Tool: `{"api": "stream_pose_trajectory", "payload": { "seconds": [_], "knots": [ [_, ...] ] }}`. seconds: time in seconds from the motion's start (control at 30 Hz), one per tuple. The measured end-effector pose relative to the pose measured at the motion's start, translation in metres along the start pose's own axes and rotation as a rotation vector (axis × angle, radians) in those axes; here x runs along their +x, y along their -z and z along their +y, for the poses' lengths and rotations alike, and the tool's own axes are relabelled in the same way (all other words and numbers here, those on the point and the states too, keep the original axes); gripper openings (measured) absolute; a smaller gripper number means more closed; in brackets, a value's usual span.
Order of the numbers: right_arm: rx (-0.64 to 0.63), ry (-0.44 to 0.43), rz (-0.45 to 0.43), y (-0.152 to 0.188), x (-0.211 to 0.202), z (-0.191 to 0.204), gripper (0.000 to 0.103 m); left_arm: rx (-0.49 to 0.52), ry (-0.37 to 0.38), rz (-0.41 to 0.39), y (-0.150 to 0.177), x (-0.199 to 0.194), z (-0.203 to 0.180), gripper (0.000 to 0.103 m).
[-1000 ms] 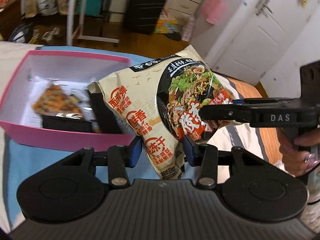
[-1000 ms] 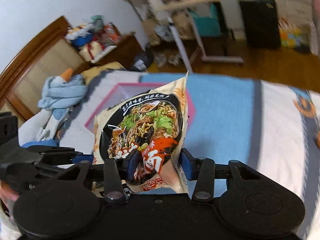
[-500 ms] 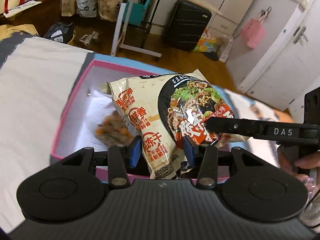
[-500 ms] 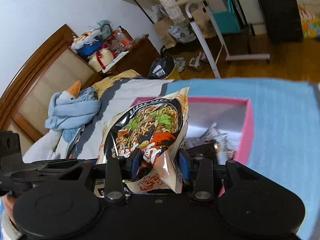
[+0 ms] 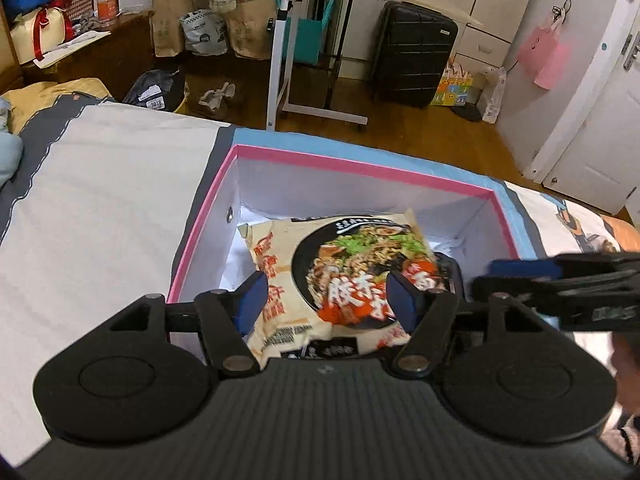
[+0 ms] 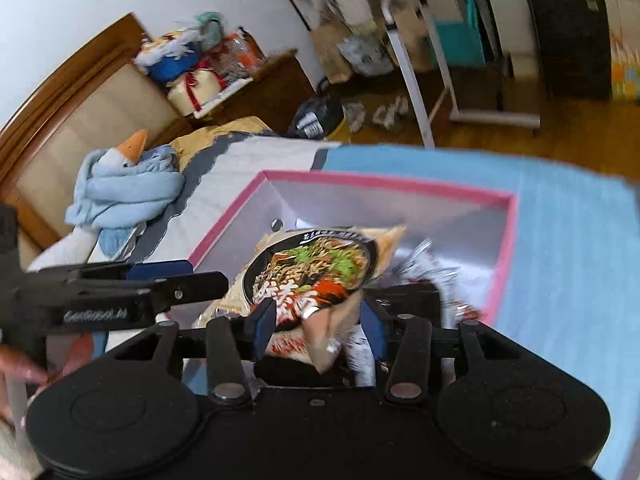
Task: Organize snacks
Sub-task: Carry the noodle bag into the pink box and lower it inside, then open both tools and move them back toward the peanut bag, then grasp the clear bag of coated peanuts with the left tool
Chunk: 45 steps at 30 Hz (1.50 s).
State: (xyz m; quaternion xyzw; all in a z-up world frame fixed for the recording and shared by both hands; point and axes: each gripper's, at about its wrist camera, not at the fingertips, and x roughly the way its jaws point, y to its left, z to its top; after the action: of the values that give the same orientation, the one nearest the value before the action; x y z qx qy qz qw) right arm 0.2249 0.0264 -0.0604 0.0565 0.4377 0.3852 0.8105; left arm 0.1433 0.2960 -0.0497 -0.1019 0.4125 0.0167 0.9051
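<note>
Looking into the pink-rimmed box (image 5: 362, 162) on the bed (image 5: 100, 200), I see the noodle packet (image 5: 340, 268) lying inside against its near wall, cream with a dark bowl picture. Other wrappers (image 6: 436, 276) beneath it are blurred. My left gripper (image 5: 327, 298) has just opened, jaws wide, clear of the packet. My right gripper's (image 6: 318, 326) jaws have just widened, straddling the packet's corner; contact unclear.

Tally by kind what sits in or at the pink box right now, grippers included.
Pink box: 1
Instant noodle packet: 1
Black tray under the packet: 1
Silvery crinkled wrapper: 1
Left gripper, jaws spread beside the packet: 1
Right gripper, jaws just opening: 1
Total: 6
</note>
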Motion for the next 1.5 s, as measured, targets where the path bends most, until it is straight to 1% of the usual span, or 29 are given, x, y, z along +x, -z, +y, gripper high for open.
{"api": "stream_pose_trajectory", "payload": {
  "seconds": [0.1, 0.17, 0.23, 0.3, 0.37, 0.43, 0.53, 0.67, 0.83, 0.9, 1.0, 1.07, 1.13, 1.17, 1.27, 1.3, 1.33, 1.37, 1.4, 1.43, 1.5],
  "knots": [
    [-0.063, 0.052, -0.017, -0.003, -0.044, -0.007, 0.057, 0.025, 0.006, -0.005, 0.003, -0.016, -0.014, 0.064],
    [-0.081, 0.084, -0.018, -0.005, -0.07, -0.015, 0.058, 0.052, 0.016, -0.006, 0.004, -0.027, -0.03, 0.064],
    [-0.1, 0.116, -0.014, -0.004, -0.101, -0.025, 0.059, 0.09, 0.034, -0.01, 0.004, -0.038, -0.046, 0.065],
    [-0.116, 0.153, -0.014, -0.002, -0.125, -0.035, 0.059, 0.148, 0.061, -0.006, 0.004, -0.047, -0.065, 0.065],
    [-0.115, 0.179, -0.018, 0.004, -0.152, -0.047, 0.06, 0.202, 0.077, -0.024, 0.005, -0.057, -0.085, 0.065],
    [-0.101, 0.206, -0.017, 0.01, -0.177, -0.062, 0.061, 0.238, 0.108, -0.028, 0.006, -0.062, -0.103, 0.065],
    [-0.065, 0.272, -0.027, 0.018, -0.207, -0.091, 0.062, 0.263, 0.172, -0.02, 0.006, -0.063, -0.131, 0.065],
    [0.058, 0.308, -0.047, 0.03, -0.235, -0.142, 0.063, 0.305, 0.233, -0.007, 0.008, -0.054, -0.171, 0.065],
    [0.152, 0.395, -0.054, 0.043, -0.247, -0.203, 0.067, 0.309, 0.301, 0.03, 0.011, -0.027, -0.214, 0.065],
    [0.245, 0.428, -0.054, 0.05, -0.248, -0.234, 0.069, 0.31, 0.325, 0.045, 0.013, -0.012, -0.231, 0.065],
    [0.425, 0.434, -0.04, 0.064, -0.247, -0.282, 0.07, 0.305, 0.365, 0.074, 0.016, 0.011, -0.255, 0.065],
    [0.5, 0.468, -0.025, 0.074, -0.244, -0.307, 0.07, 0.291, 0.4, 0.086, 0.021, 0.032, -0.27, 0.065],
    [0.574, 0.517, 0.0, 0.085, -0.239, -0.331, 0.07, 0.286, 0.402, 0.106, 0.029, 0.057, -0.286, 0.065],
    [0.61, 0.528, 0.007, 0.089, -0.238, -0.34, 0.07, 0.287, 0.403, 0.113, 0.033, 0.068, -0.294, 0.065],
    [0.762, 0.522, 0.024, 0.105, -0.234, -0.372, 0.07, 0.271, 0.42, 0.127, 0.038, 0.103, -0.316, 0.065],
    [0.778, 0.54, 0.025, 0.108, -0.233, -0.379, 0.07, 0.256, 0.431, 0.134, 0.039, 0.114, -0.324, 0.065],
    [0.764, 0.594, 0.021, 0.109, -0.234, -0.383, 0.07, 0.238, 0.443, 0.143, 0.039, 0.123, -0.33, 0.065],
    [0.731, 0.647, 0.006, 0.107, -0.234, -0.384, 0.07, 0.219, 0.459, 0.156, 0.04, 0.132, -0.336, 0.065],
    [0.689, 0.682, -0.027, 0.104, -0.235, -0.384, 0.07, 0.2, 0.475, 0.168, 0.041, 0.14, -0.343, 0.065],
    [0.655, 0.695, -0.069, 0.102, -0.235, -0.386, 0.07, 0.185, 0.487, 0.175, 0.043, 0.147, -0.35, 0.065],
    [0.601, 0.679, -0.13, 0.097, -0.231, -0.393, 0.07, 0.152, 0.518, 0.182, 0.047, 0.159, -0.366, 0.065]
  ]
}}
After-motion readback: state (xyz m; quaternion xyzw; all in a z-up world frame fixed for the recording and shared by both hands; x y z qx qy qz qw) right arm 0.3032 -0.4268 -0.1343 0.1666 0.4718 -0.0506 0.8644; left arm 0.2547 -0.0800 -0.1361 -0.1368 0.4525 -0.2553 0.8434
